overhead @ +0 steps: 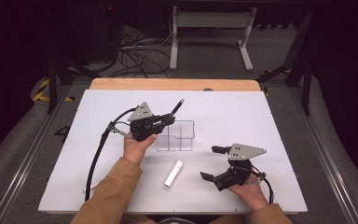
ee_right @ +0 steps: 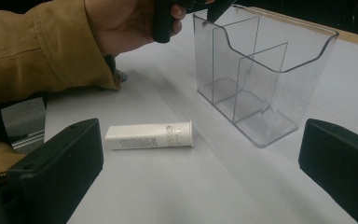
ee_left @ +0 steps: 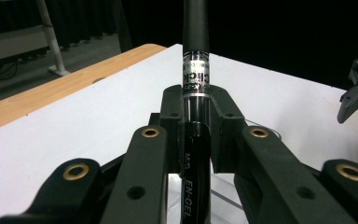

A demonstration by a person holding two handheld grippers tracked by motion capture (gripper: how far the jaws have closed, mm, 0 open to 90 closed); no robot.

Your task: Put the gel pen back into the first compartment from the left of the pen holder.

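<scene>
My left gripper (overhead: 169, 119) is shut on a black gel pen (overhead: 178, 106) and hovers over the left end of a clear plastic organizer (overhead: 177, 136) with divided compartments. In the left gripper view the pen (ee_left: 196, 60) stands clamped between the pads (ee_left: 171, 107), its grip end pointing away. A white tube (overhead: 173, 173) lies flat on the white table in front of the organizer. My right gripper (overhead: 211, 163) rests at the front right, open, with nothing between its fingers. In its own view the tube (ee_right: 149, 136) and organizer (ee_right: 261, 74) lie ahead of its wide jaws.
The white tabletop (overhead: 261, 121) has a wooden strip (overhead: 168, 84) along its far edge. Cables (overhead: 95, 158) trail from the left gripper across the table's left part. A tan sleeve (ee_right: 37, 51) crosses the upper left of the right gripper view.
</scene>
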